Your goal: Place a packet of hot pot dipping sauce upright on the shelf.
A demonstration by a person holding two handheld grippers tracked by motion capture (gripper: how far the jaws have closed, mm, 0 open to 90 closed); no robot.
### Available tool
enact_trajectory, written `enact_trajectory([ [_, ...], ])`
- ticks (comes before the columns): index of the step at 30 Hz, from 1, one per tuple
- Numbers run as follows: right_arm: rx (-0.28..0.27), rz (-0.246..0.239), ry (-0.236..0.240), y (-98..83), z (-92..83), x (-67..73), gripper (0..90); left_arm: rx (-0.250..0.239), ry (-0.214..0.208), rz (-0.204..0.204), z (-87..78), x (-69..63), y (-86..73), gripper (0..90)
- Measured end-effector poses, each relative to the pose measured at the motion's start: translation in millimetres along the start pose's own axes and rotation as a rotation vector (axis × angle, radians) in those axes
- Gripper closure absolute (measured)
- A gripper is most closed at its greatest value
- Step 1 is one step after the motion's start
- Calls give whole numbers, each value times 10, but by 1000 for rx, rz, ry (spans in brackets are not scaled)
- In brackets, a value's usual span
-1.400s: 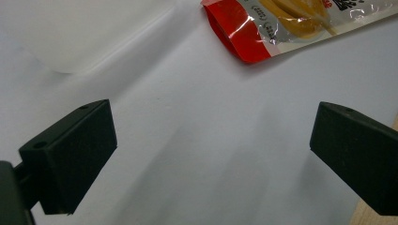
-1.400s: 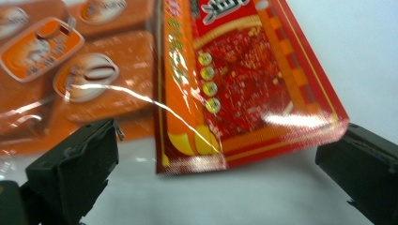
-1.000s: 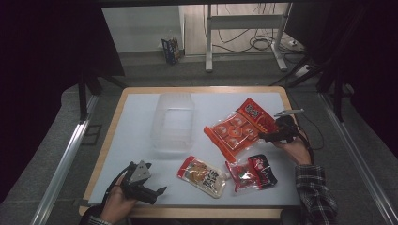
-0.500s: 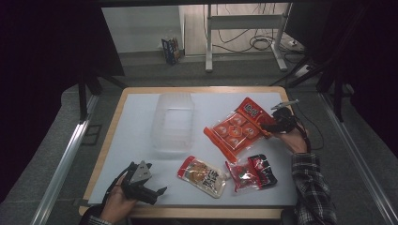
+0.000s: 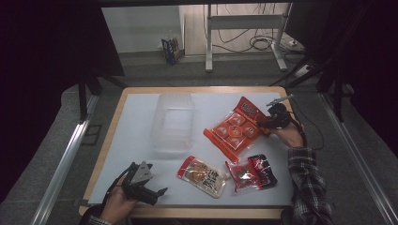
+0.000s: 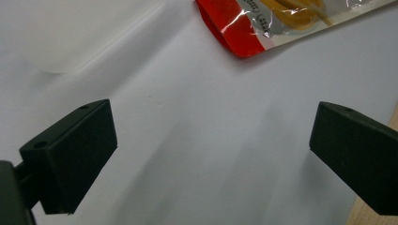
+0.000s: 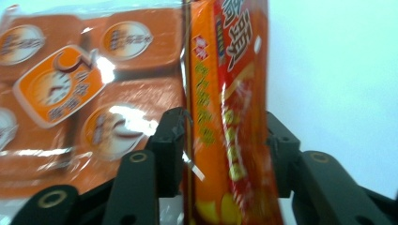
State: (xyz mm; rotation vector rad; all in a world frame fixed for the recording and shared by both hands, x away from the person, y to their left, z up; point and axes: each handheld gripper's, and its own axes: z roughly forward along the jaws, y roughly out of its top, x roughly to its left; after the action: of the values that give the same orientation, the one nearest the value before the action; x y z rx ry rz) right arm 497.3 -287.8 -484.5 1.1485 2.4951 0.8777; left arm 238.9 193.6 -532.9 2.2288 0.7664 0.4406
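The clear bin [image 5: 172, 123] sits left of the orange snack pack [image 5: 233, 132] at the table's right. Your right gripper [image 7: 220, 140] has just closed, pinching its edge; lift slowly. Left gripper [image 6: 211, 154] rests spread.

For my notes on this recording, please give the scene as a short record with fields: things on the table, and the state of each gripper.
table: white top, wooden rim
clear tub: back left, nothing seen inside
orange pack: back right
noodle pack: front middle
red pack: front right
right gripper: jaws have just been closing on the orange pack's end, which stands between them
left gripper: open over bare table, front left
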Motion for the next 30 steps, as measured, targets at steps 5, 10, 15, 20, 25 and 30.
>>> enact_trajectory([
  [5,28,-24,-35,103,166,-47,567,-1,0,-1,-3,4,-2,10],
  [10,37,-9,-76,110,234,-88,545,0,-1,2,-5,3,-4,10],
  [15,21,36,-69,73,281,-125,547,4,-3,5,3,-4,0,10],
  [20,18,77,-33,71,310,-121,691,8,-4,9,11,-10,3,10],
  [25,26,89,-34,85,289,-68,880,7,-2,12,5,-11,4,10],
  [30,27,91,-54,107,244,-31,880,5,0,12,3,-12,5,11],
])
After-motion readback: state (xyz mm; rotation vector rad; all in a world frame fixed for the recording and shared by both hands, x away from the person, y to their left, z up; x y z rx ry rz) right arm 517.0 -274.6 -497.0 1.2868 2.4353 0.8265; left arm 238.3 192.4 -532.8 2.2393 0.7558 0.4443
